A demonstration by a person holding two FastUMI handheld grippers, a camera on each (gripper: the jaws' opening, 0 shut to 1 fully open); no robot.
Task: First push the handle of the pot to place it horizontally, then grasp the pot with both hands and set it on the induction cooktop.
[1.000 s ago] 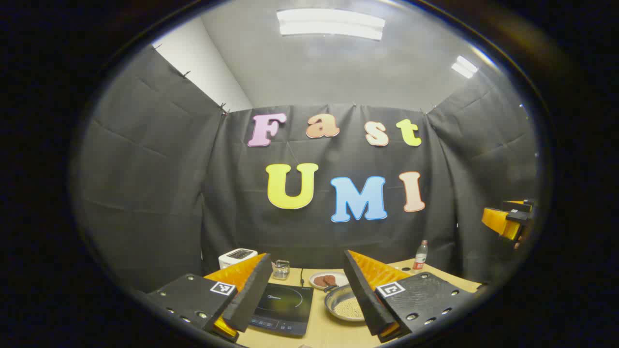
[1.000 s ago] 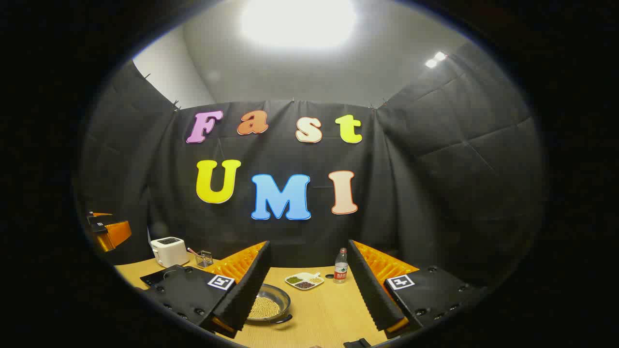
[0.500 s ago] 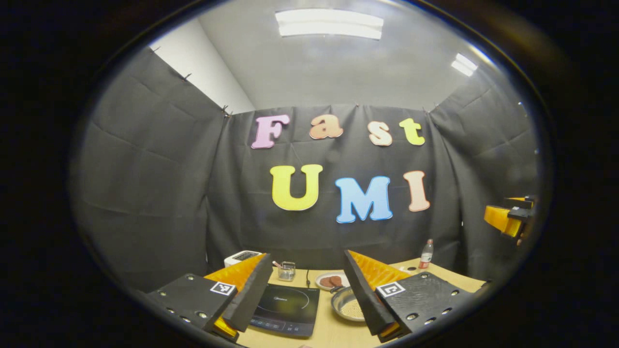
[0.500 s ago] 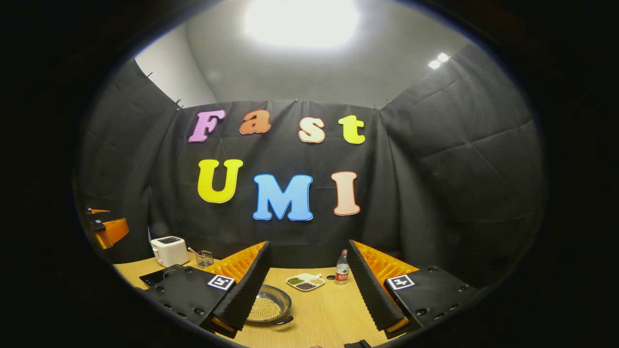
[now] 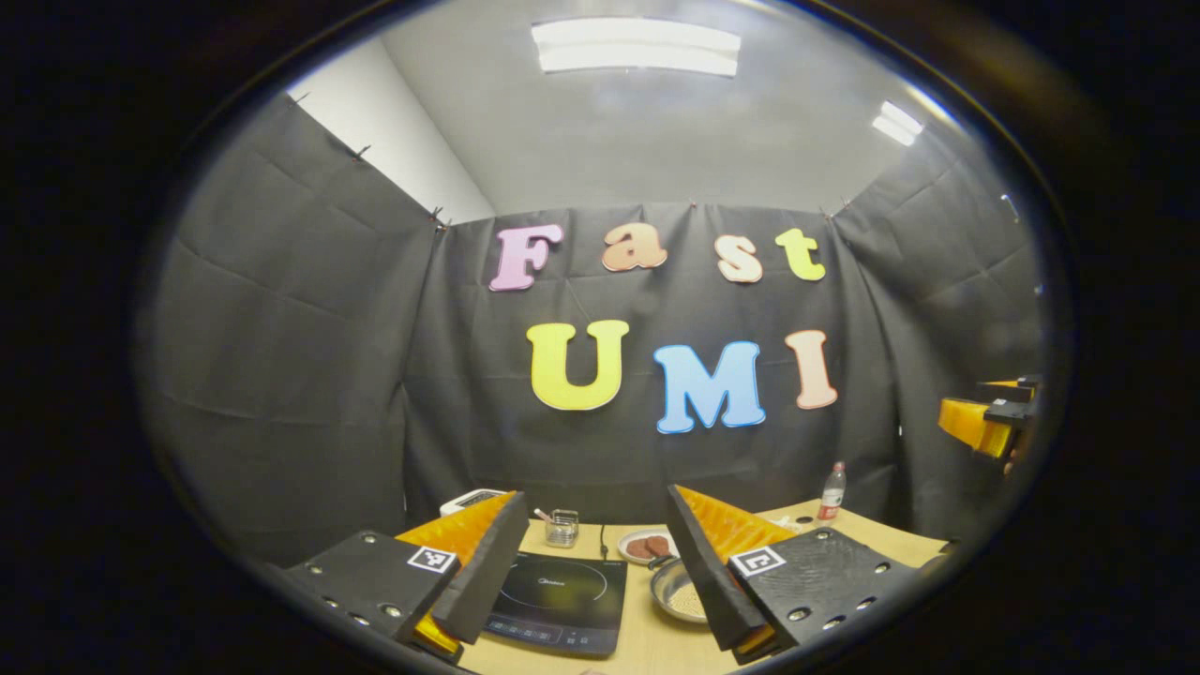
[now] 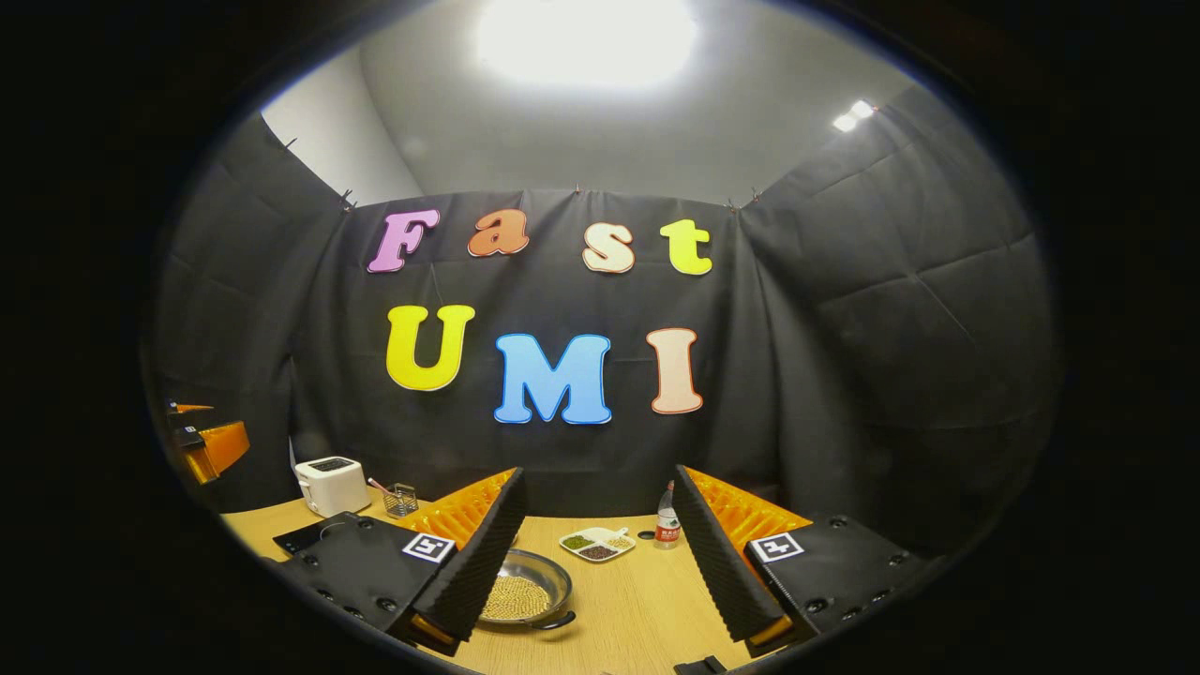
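Wood-toned worktop (image 6: 647, 609) carries everything here, and both tongs hang above its near edge, spread wide and grasping nothing. In the left gripper view the left tongs (image 5: 600, 562) frame the black induction cooktop (image 5: 558, 600), with no finger touching it; a small square black-and-white marker sits on each finger block, and a faint word is printed on the cooktop's glass, too small to read. Just right of the cooktop stands the pot (image 5: 680, 591), a shallow metal pan with pale grains inside, half hidden behind the right-hand finger of these tongs. Behind it lies a white plate with two brown patties (image 5: 647, 547), and farther back a small wire basket (image 5: 562, 528), a white toaster (image 5: 473, 500) and a water bottle with a red label (image 5: 831, 490); the label's writing is illegible. In the right gripper view the right tongs (image 6: 600, 553) are likewise released, well above the worktop, with the pot (image 6: 525, 591) showing beside the left-hand finger, its dark handle (image 6: 553, 622) pointing toward the camera. Beyond sit a white divided dish of beans (image 6: 596, 543), the bottle (image 6: 667, 528) and the toaster (image 6: 330, 485). At that view's left edge the left tongs (image 6: 206, 441) appear, well apart.
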